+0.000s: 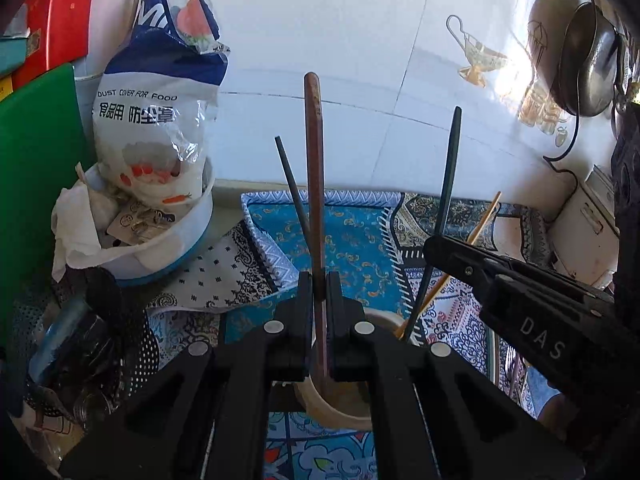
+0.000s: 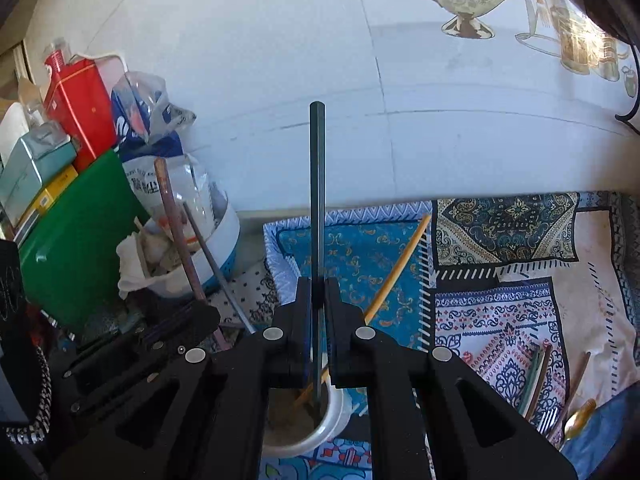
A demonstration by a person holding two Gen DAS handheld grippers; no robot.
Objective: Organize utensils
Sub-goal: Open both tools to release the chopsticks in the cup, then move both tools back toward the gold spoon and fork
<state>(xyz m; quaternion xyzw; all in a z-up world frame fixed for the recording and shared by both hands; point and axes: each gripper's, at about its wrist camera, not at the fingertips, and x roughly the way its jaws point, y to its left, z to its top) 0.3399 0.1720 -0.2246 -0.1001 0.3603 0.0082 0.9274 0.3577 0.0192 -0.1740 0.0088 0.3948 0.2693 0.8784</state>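
Left gripper (image 1: 319, 280) fingers clamp brown chopstick (image 1: 314, 160) upright; right gripper (image 2: 319, 286) clamps dark chopstick (image 2: 317, 184); both over cup (image 2: 320, 428) for dropping in.

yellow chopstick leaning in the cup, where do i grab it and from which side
Probably grip the yellow chopstick on its bare upper shaft, above the cup, coming from the right. It leans up and to the right, so that stretch hangs free over the patterned cloth. The right gripper with its dark chopstick crowds the lower end, and the left gripper holds a brown utensil.
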